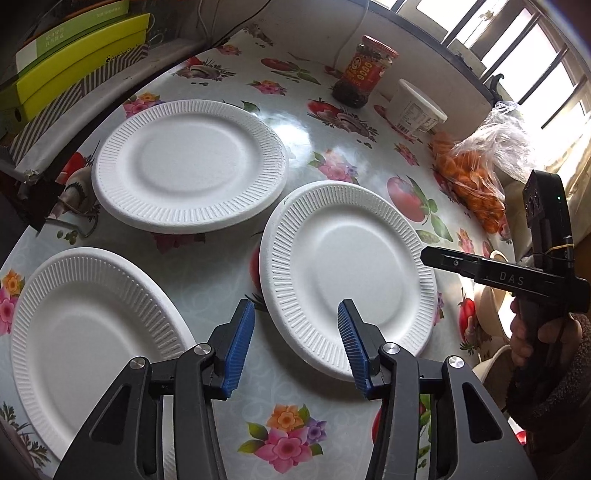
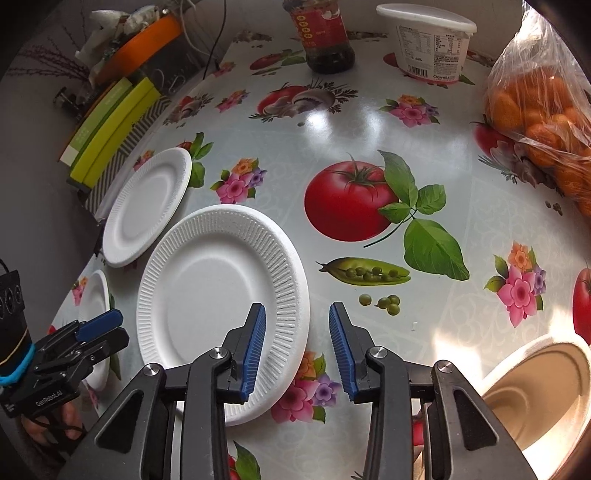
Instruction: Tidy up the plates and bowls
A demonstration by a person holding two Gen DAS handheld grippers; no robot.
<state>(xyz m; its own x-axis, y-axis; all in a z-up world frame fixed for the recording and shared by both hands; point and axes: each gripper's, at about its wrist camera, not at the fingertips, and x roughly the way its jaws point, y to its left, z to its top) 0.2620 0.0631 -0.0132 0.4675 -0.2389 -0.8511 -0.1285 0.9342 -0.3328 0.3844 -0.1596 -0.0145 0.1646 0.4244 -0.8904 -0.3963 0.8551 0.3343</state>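
Note:
Three white ribbed foam plates lie on the flowered tablecloth. In the left wrist view one is far (image 1: 188, 166), one near left (image 1: 88, 343), one right of centre (image 1: 347, 273). My left gripper (image 1: 295, 314) is open and empty, hovering over the near edge of the right plate. My right gripper (image 2: 297, 317) is open and empty above that same plate's (image 2: 221, 302) right rim. A beige bowl (image 2: 543, 391) sits at the lower right of the right wrist view.
A sauce jar (image 2: 321, 33), a white lidded tub (image 2: 428, 40) and a bag of oranges (image 2: 543, 110) stand at the back and right. Yellow-green boxes (image 1: 74, 66) are stacked along the left edge. The right gripper's body (image 1: 517, 280) shows in the left wrist view.

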